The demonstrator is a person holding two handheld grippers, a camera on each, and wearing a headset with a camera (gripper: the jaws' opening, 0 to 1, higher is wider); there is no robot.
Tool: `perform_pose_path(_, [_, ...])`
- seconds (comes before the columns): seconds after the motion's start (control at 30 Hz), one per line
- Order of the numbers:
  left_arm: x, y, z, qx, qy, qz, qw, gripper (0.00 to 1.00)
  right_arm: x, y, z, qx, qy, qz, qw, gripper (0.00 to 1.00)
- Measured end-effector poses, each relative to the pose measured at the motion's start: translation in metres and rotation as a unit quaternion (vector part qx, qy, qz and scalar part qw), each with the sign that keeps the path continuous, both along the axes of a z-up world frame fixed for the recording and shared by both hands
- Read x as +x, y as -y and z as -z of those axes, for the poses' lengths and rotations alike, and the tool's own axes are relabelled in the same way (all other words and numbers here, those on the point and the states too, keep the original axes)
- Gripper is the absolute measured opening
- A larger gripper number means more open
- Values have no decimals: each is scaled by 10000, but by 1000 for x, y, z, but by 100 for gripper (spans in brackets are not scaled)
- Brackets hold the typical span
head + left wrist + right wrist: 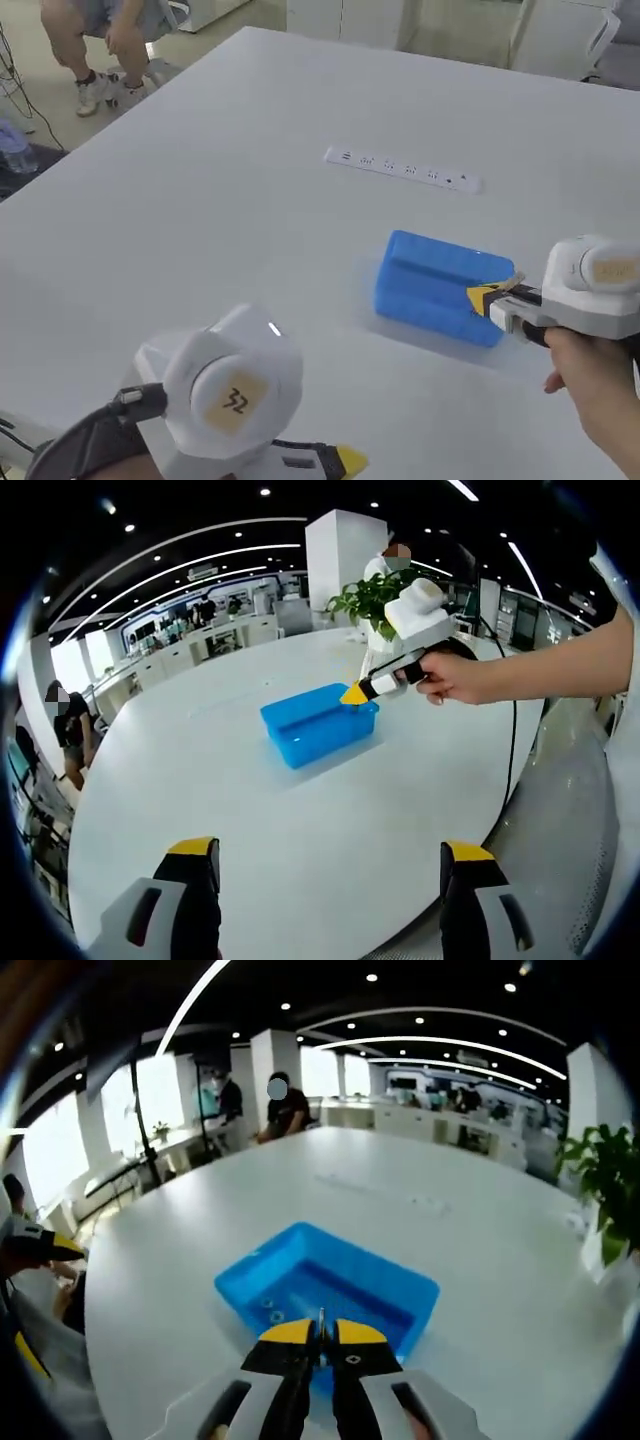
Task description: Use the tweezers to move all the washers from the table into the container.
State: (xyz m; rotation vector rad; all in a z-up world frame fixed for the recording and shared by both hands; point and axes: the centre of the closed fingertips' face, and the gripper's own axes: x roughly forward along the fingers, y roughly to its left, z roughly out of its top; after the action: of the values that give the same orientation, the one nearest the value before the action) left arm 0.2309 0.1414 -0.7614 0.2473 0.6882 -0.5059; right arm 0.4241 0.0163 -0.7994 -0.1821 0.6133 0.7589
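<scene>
The blue container (330, 1285) sits on the white table (230, 200), and two small washers (268, 1304) lie on its floor near one corner. My right gripper (320, 1332) hovers over the container's near rim, shut on the tweezers (321, 1316), whose thin metal tip pokes out between the yellow jaw tips. From the head view, the right gripper (490, 298) is at the right end of the container (440, 285). My left gripper (328, 850) is open with nothing between its wide-apart jaws, well short of the container (318, 723); it shows low in the head view (345, 462).
A white power strip (400, 168) lies on the table beyond the container. A potted plant (375, 595) stands at the far table edge. People sit and stand around the room, away from the table.
</scene>
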Motion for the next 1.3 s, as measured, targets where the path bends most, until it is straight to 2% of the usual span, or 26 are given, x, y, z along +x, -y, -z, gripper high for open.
perform_pose_path(0.23, [3,5,0,10,-9,71,10000,93,3,-3,12,-164,-159,-86,9997,3])
perform_pose_path(0.33, [5,5,-1,14,12,93,10000,93,4,-1,22,-210,-270,-142,9993,3])
perform_pose_path(0.4, [7,4,-3,-2,30,90,10000,93,5,0,19,-112,-309,-74,9994,3])
perform_pose_path(0.6, [9,4,-5,54,43,166,9998,92,10,-2,18,-87,-358,-107,9993,3])
perform_pose_path(0.87, [14,4,-17,92,218,175,9996,90,9,-4,15,-83,-371,-22,9993,4])
perform_pose_path(0.93, [15,5,-21,68,248,203,9995,90,11,-4,3,32,-187,7,9998,4])
perform_pose_path(1.03, [18,8,-31,-80,377,253,9989,87,9,-7,-29,469,44,100,9988,4])
perform_pose_path(1.17, [25,14,-48,-247,548,363,9975,82,3,-8,-52,497,403,-72,9979,3])
perform_pose_path(1.27, [32,24,-62,-459,699,523,9951,78,-23,-17,-78,628,496,-341,9962,3])
perform_pose_path(1.3, [34,31,-69,-671,756,617,9930,76,-29,-18,-83,619,551,-410,9957,3])
